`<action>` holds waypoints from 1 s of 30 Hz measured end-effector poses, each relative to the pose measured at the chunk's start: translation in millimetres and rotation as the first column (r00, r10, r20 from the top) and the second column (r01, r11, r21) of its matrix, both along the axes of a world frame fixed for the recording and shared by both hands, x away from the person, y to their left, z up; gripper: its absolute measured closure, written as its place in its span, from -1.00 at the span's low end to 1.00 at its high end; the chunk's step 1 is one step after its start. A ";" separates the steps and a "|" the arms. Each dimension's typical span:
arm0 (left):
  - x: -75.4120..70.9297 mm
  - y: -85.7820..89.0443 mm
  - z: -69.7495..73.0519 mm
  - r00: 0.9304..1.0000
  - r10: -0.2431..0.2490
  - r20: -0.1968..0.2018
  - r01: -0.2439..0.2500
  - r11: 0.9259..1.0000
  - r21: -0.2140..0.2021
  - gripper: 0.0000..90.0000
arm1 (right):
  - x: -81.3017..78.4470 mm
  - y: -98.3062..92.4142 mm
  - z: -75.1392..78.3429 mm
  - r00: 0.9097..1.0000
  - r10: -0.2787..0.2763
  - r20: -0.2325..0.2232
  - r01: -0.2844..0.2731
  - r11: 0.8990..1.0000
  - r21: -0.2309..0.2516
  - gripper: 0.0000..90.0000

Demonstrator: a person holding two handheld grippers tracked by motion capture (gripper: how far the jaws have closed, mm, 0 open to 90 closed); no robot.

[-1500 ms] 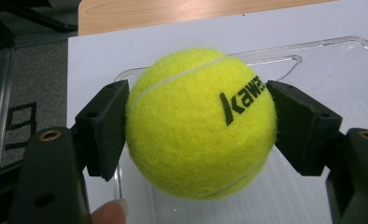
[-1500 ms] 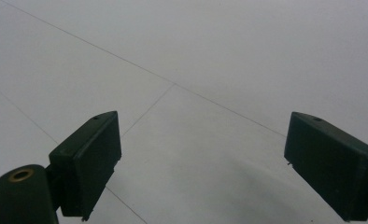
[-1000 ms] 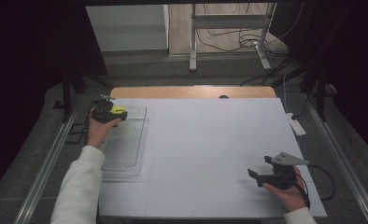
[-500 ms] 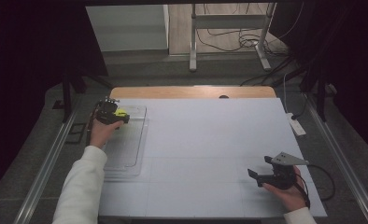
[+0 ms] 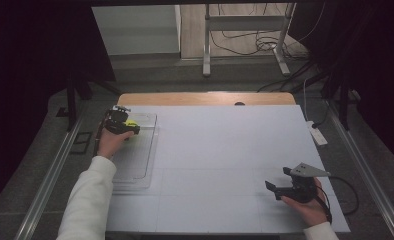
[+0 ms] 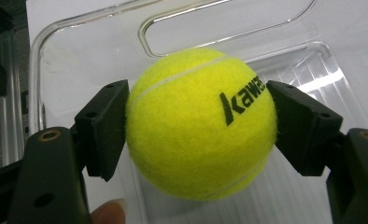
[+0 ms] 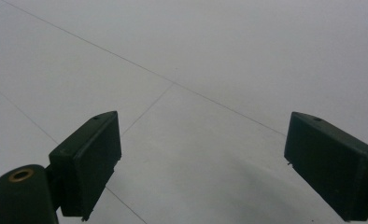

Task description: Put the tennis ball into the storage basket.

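High view: left gripper [image 5: 126,125] holds a yellow tennis ball [image 5: 131,123] over a clear plastic tray [image 5: 135,170] at the table's left edge; right gripper [image 5: 280,186] rests near the right front.
Left gripper view: both jaws press the tennis ball's sides above the tray.
Right gripper view: jaws wide apart, nothing between, above the white table [image 7: 210,70].
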State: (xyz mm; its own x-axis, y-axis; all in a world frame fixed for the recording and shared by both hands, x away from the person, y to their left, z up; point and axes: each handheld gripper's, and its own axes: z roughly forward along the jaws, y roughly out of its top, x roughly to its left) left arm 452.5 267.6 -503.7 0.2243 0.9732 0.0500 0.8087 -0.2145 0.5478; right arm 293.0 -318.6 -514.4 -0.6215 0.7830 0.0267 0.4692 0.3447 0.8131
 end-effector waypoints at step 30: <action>-8.2 0.0 11.5 0.997 0.003 0.073 0.000 0.999 -0.045 -0.67 | 0.2 -0.4 0.0 1.000 0.001 0.002 -0.001 1.000 0.004 -0.75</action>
State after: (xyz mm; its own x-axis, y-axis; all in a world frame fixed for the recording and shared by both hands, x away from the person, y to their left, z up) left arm 444.2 267.6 -492.2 0.2204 0.9752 0.0223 0.7663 -0.1873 0.6146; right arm 293.2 -319.0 -514.4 -0.6227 0.7820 0.0286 0.4669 0.3419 0.8155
